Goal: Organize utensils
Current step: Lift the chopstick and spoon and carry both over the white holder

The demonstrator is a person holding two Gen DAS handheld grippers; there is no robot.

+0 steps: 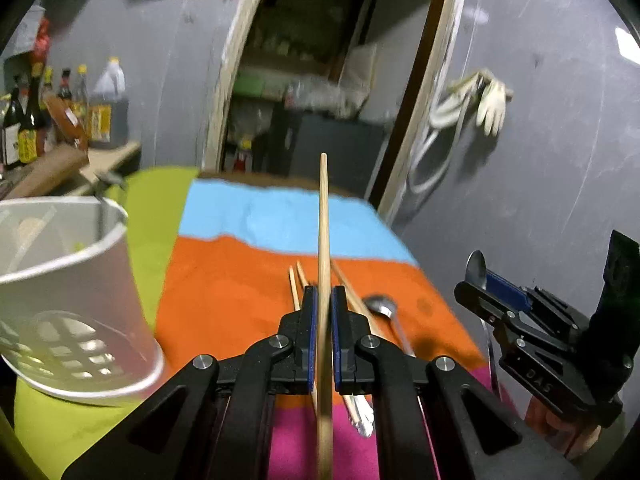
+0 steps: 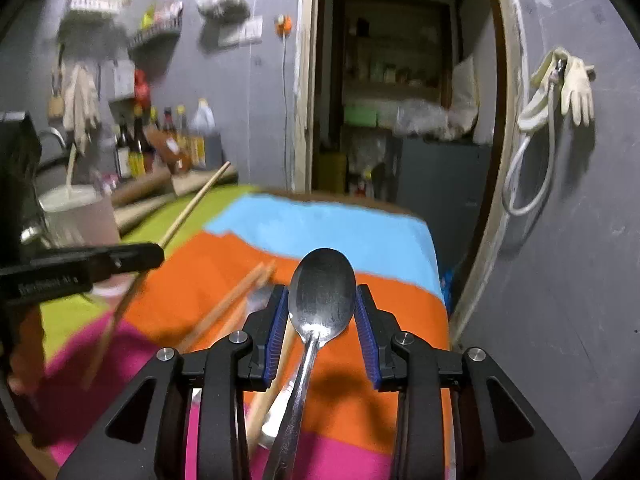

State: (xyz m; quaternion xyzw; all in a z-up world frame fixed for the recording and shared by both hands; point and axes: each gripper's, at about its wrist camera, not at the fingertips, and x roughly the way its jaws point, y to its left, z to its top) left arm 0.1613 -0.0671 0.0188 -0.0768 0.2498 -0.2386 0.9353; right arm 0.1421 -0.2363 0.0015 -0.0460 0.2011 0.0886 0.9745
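My left gripper (image 1: 324,292) is shut on a wooden chopstick (image 1: 323,220) that sticks up past its fingertips, above the striped cloth. A white perforated utensil holder (image 1: 72,280) stands just to its left on the green stripe. Loose chopsticks (image 1: 298,280) and a metal spoon (image 1: 382,306) lie on the orange stripe below. My right gripper (image 2: 322,292) is shut on a second metal spoon (image 2: 322,292), held by its bowl with the handle running back towards the camera. From the left wrist, the right gripper (image 1: 476,284) hovers at the cloth's right edge. The holder (image 2: 80,208) is far left.
The cloth (image 1: 224,280) has green, blue, orange and pink stripes and ends at the table's far edge. Bottles (image 1: 32,120) and a rolling pin (image 2: 140,192) crowd the back left. An open doorway (image 2: 400,100) lies ahead. Gloves (image 2: 576,88) hang on the grey wall at right.
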